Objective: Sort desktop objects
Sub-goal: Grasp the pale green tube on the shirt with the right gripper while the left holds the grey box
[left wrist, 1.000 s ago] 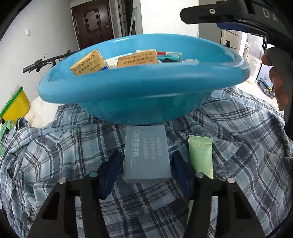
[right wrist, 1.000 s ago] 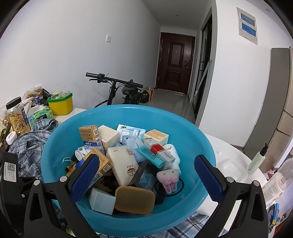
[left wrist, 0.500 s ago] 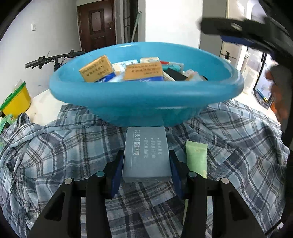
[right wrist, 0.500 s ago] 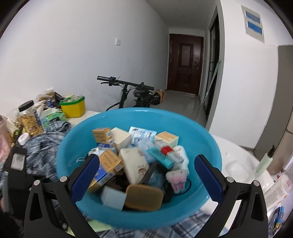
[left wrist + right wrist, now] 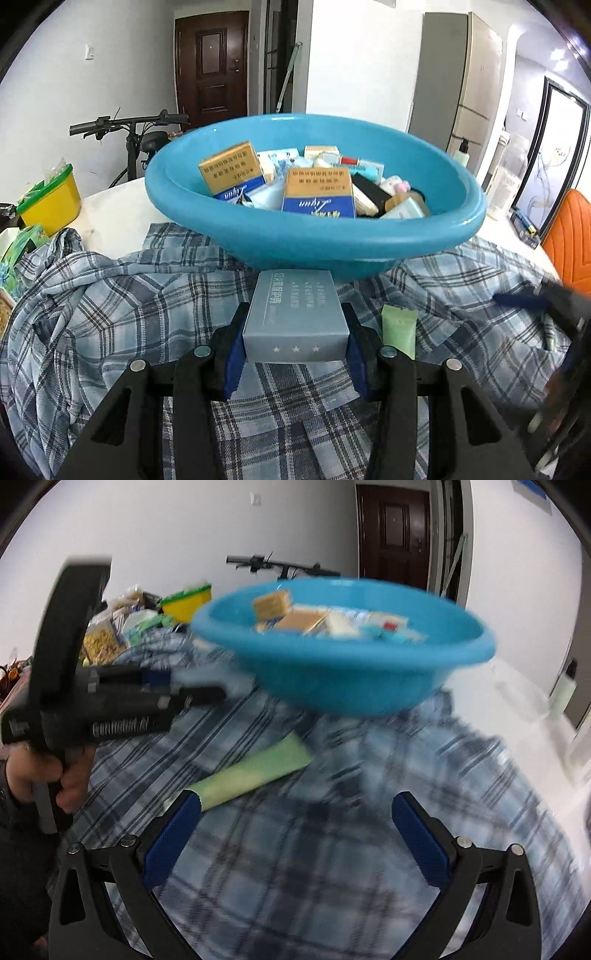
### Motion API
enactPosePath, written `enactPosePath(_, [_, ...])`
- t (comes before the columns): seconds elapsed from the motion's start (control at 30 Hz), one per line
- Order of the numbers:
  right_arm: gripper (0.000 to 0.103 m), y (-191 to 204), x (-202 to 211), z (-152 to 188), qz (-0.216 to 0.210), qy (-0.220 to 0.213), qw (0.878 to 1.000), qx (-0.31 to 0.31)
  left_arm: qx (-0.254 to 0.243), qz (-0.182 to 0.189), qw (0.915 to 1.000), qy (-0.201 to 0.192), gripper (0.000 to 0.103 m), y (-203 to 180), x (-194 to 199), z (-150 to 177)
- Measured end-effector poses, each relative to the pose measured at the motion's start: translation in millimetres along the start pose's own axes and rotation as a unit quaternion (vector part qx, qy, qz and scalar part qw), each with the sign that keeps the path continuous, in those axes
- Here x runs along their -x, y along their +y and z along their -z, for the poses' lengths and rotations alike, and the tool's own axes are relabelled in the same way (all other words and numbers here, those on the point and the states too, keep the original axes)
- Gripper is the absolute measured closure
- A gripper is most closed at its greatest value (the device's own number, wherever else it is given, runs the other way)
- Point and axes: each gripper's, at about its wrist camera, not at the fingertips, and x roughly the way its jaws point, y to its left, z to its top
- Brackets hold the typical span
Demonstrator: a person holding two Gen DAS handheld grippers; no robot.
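Note:
My left gripper (image 5: 295,343) is shut on a grey-blue box (image 5: 295,314) and holds it just in front of the blue basin (image 5: 332,243). The basin stands on a plaid shirt (image 5: 110,314) and holds several small boxes and tubes. A pale green tube (image 5: 399,330) lies on the shirt right of the box; it also shows in the right wrist view (image 5: 255,771). My right gripper (image 5: 295,838) is open and empty, low over the shirt, with the tube beside its left finger. The basin in that view (image 5: 351,679) is blurred. The left gripper body (image 5: 110,709) shows at the left there.
A yellow tub (image 5: 51,201) and snack packets (image 5: 103,638) stand at the far left of the white table (image 5: 110,218). A bicycle (image 5: 136,136) leans by the wall behind. An orange chair (image 5: 569,240) is at the right. A pump bottle (image 5: 461,151) stands behind the basin.
My left gripper closed on the grey-blue box and lifted it slightly. My right gripper dropped from above the basin down to the shirt on the right, moving fast.

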Motion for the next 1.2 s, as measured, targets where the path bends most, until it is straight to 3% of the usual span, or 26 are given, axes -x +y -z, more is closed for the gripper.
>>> enactPosePath(0.2, [0.0, 33.2, -7.2, -8.2, 0.014, -0.001, 1.0, 0.002, 0.014, 0.003, 0.9999, -0.004, 0.054, 11.9, -1.5, -5.9])
enactPosePath(0.37, [0.0, 51.9, -29.0, -6.6, 0.02, 0.032, 0.999, 0.025, 0.018, -0.003, 0.9998, -0.009, 0.054, 15.5, 1.9, -6.7])
enactPosePath(0.47, [0.015, 48.1, -39.9, -3.8, 0.035, 0.05, 0.998, 0.026, 0.02, 0.002, 0.9997, -0.012, 0.054, 15.4, 4.5, -7.2])
enactPosePath(0.73, [0.033, 32.6, -29.0, 6.1, 0.066, 0.055, 0.996, 0.033, 0.011, 0.008, 0.9998, -0.015, 0.054, 9.1, 8.0, -6.3])
enactPosePath(0.9, [0.063, 12.0, -11.0, 10.1, 0.072, 0.045, 0.996, 0.016, 0.009, 0.009, 0.9998, -0.016, 0.054, 8.0, 8.9, -5.7])
enactPosePath(1.2, [0.073, 15.1, -30.1, 1.6, 0.067, 0.052, 0.996, 0.027, 0.009, 0.01, 0.9998, -0.015, 0.054, 7.8, 8.7, -5.0])
